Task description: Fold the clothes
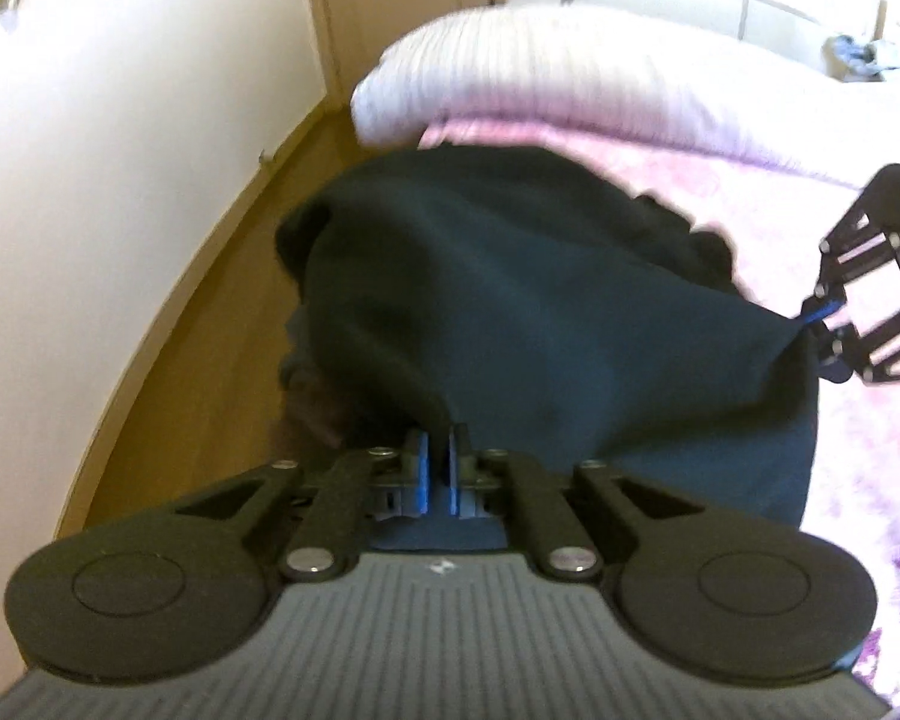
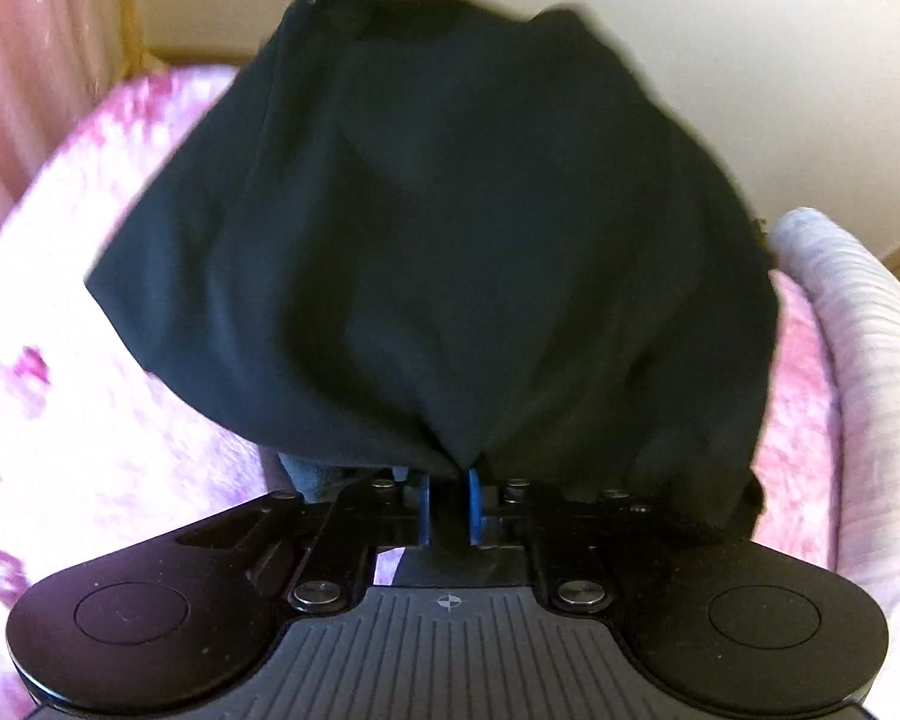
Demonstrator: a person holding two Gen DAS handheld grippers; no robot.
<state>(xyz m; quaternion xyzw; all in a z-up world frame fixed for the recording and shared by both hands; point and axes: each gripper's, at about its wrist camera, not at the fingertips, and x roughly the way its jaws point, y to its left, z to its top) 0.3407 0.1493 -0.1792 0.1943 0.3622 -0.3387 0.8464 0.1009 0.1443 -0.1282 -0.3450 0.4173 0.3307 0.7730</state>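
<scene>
The dark matt fleece-like cloth garment [image 1: 540,300] looks soft and dull. Beneath it lies a pink floral fabric bedspread [image 2: 90,420]; beside it, a pale ribbed cloth pillow [image 1: 540,72] and smooth wooden floor [image 1: 210,330].

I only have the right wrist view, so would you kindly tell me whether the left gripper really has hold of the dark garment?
Observer: Yes. In the left wrist view the left gripper is shut on an edge of the dark fabric garment.
Operator: Thank you. What lies left of the bed?
Observer: A brown wooden floor beside a white wall.
Operator: And my own gripper?
Observer: The right gripper is pinching the garment's far corner above the pink floral bedspread.
</scene>
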